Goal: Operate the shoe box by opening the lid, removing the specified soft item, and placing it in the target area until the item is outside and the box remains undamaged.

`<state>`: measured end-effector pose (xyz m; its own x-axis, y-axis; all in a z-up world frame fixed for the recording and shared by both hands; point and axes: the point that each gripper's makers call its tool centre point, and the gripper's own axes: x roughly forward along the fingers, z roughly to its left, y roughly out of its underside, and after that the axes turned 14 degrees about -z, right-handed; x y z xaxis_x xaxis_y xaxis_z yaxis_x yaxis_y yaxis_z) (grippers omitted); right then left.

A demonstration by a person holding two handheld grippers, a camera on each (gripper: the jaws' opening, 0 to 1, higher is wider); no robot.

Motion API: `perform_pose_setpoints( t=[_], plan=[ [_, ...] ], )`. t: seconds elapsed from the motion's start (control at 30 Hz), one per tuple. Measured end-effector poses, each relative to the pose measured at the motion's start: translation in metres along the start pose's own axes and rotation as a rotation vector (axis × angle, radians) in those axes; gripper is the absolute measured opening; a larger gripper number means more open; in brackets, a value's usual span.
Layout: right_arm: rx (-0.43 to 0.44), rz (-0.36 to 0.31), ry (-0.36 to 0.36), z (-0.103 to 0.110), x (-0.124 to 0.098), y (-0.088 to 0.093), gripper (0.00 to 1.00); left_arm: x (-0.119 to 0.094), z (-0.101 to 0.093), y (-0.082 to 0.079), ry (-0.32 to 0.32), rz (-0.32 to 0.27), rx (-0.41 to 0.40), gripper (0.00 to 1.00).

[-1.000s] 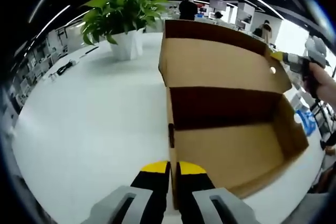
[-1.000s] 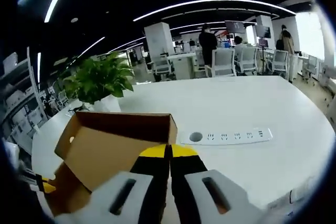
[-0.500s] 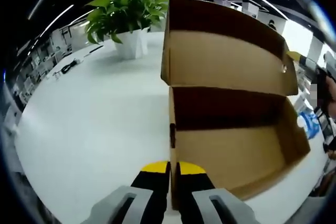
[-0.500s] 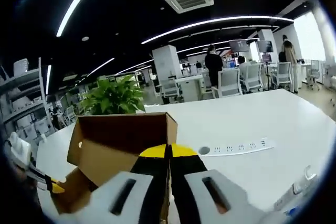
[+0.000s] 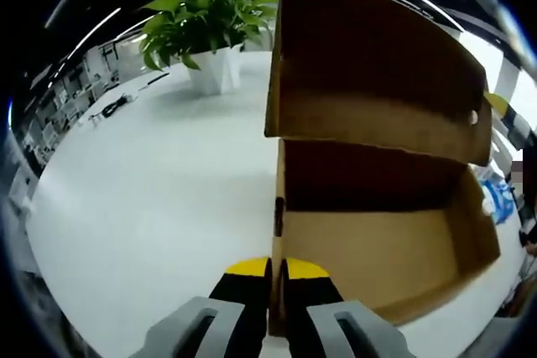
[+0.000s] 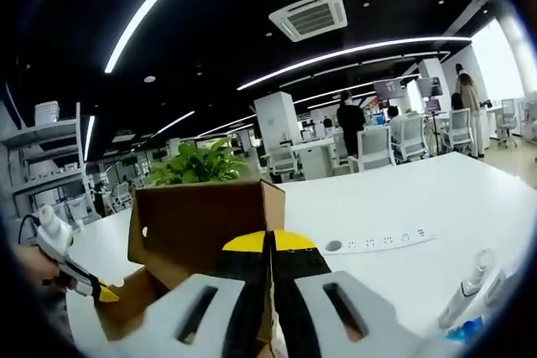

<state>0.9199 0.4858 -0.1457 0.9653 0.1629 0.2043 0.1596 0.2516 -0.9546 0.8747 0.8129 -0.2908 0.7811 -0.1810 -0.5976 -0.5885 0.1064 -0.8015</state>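
While both grippers pinch its walls, the shoe box (brown cardboard) stands open, lid raised.

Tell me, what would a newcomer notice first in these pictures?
The open cardboard box on the white table, its lid raised high, with nothing visible inside. The left hand-held gripper pinches the box's near wall, the right hand-held gripper the lid's edge. A potted plant stands behind.

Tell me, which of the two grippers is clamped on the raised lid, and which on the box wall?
The right gripper pinches the lid edge, holding it up. The left gripper is shut on the near wall of the shoe box, low by the white table.
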Motion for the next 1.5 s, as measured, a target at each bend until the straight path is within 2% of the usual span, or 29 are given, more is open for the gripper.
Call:
perform_pose_setpoints(
  t=[0.2,0.5,1.0,1.5],
  plan=[
    [-0.069,-0.027,-0.045,0.01,-0.005,-0.003,0.0,0.004,0.002,-0.001,-0.003,0.003,-0.004,0.04],
    [-0.13,-0.027,-0.064,0.02,-0.026,-0.007,0.0,0.001,0.0,0.0,-0.017,0.002,0.0,0.04],
    [-0.14,-0.005,-0.05,0.03,-0.055,-0.007,0.0,0.002,-0.001,0.0,-0.017,-0.007,-0.005,0.04],
    [-0.155,0.039,-0.056,0.04,-0.083,0.003,0.0,0.003,0.001,-0.002,-0.008,-0.038,0.012,0.04]
  ],
)
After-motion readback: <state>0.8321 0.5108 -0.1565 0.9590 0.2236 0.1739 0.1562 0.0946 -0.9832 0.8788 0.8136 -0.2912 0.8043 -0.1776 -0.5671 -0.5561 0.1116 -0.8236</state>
